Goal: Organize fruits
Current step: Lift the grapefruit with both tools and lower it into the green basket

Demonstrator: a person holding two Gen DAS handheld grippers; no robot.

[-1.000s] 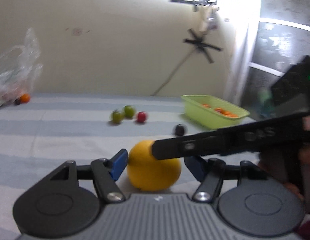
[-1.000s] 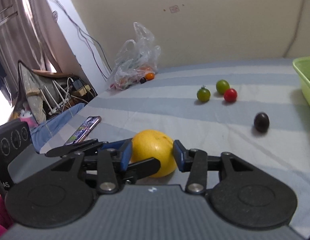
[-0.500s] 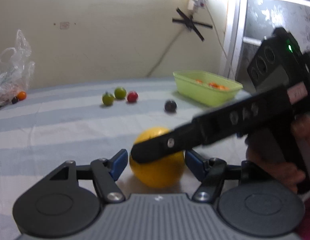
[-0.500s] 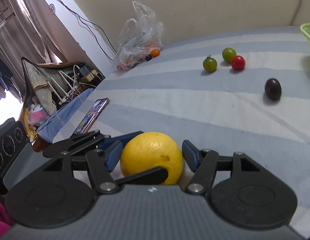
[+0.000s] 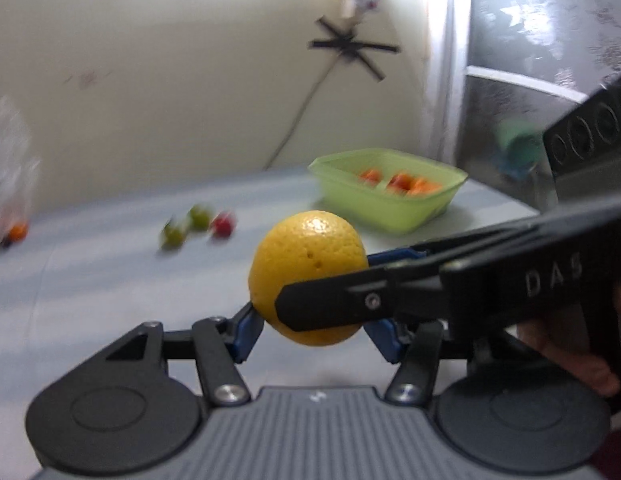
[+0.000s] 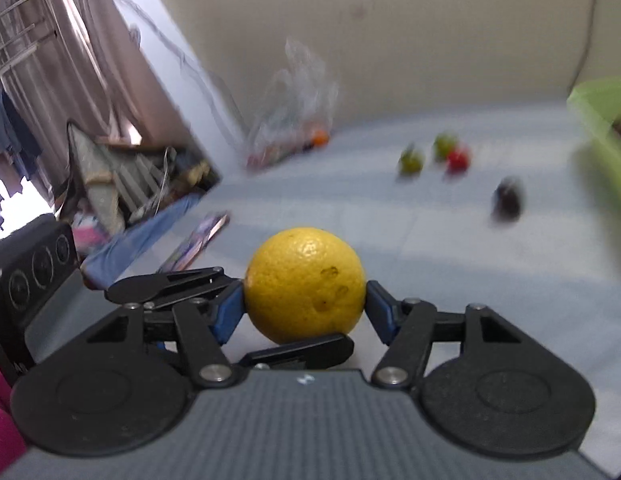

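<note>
In the left wrist view, the right claw's finger (image 5: 322,304) crosses the orange (image 5: 306,256) and hides its lower part. The small fruits (image 5: 198,226) behind are motion-blurred; their kind cannot be told. In the right wrist view, the green tub (image 6: 606,128) is cut off by the right edge, and the plastic bag (image 6: 298,104) is smeared.

Wall (image 5: 170,92): cream, few marks, black cable down it.
Window (image 5: 542,40): frosted glass, right; bright glare above.
Curtain (image 6: 58,60): beige, by clothes rack.
Bed (image 5: 90,280): pale blue-grey striped sheet.
</note>
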